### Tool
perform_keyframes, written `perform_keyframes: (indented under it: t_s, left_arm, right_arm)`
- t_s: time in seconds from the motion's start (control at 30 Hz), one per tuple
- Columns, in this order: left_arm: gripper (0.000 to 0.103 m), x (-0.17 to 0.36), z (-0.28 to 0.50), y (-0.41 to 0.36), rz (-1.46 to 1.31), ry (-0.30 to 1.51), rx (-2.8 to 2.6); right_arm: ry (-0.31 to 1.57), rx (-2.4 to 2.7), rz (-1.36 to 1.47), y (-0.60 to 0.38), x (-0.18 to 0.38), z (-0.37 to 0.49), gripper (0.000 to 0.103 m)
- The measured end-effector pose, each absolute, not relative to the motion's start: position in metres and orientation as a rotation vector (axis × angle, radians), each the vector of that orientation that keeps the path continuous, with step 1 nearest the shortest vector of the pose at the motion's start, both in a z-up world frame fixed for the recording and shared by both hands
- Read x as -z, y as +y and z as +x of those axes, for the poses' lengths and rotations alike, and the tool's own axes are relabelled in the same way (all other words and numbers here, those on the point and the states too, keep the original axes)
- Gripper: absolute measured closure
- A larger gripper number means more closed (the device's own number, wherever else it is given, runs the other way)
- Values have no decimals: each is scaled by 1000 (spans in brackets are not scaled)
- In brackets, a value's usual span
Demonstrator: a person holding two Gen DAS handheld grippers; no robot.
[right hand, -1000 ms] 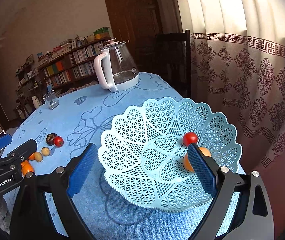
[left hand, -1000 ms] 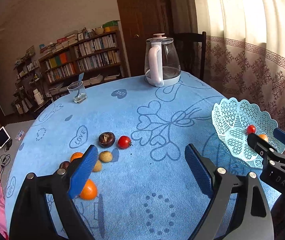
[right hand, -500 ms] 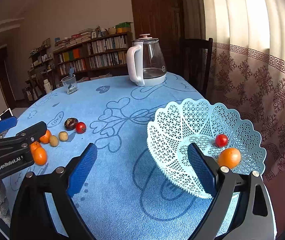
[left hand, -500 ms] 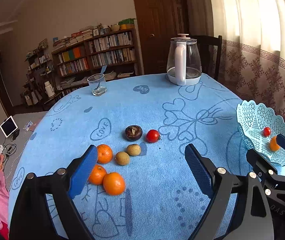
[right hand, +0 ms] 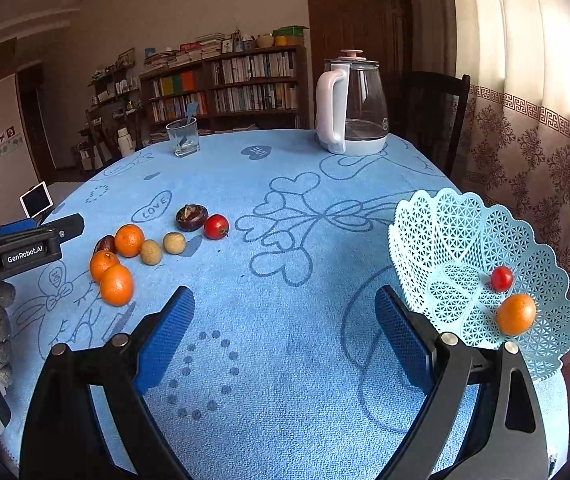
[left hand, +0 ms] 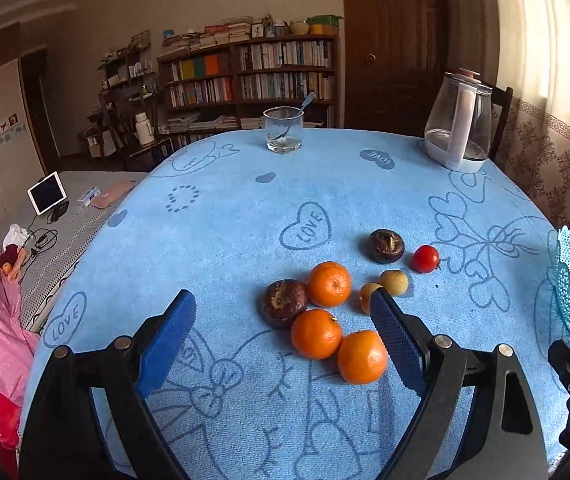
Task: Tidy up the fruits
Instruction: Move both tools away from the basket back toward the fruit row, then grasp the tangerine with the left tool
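Blue-clothed surface [right hand: 285, 300] is strewn with loose fruit [left hand: 317, 334]; both tongs, left [left hand: 281, 334] and right [right hand: 285, 330], are held apart, empty, beside the basket [right hand: 465, 240].

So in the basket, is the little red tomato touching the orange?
Apart. The right wrist view shows the tomato sitting higher in the basket, with a strip of bare turquoise lattice between it and the orange.

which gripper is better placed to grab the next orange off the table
Left. Its open left gripper looks straight at the loose oranges, just ahead of its fingers. The right gripper, also open and empty, sits beside the basket.
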State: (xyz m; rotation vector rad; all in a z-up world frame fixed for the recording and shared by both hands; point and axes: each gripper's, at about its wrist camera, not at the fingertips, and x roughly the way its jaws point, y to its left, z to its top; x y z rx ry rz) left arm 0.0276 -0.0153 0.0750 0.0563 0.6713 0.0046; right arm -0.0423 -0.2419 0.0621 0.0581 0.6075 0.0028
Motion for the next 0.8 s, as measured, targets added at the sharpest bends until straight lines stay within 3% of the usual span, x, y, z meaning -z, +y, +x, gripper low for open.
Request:
perform_keyframes:
  t_s: [0.43,0.8]
  left_arm:
    - [15,-34,51,16,15,792,-51]
    - [12,-37,58,9,-35,800,1]
  right_arm:
    - [683,-59,39,-220,-41,-31,10]
    - [718,-73,58,-221,-34,-26,10]
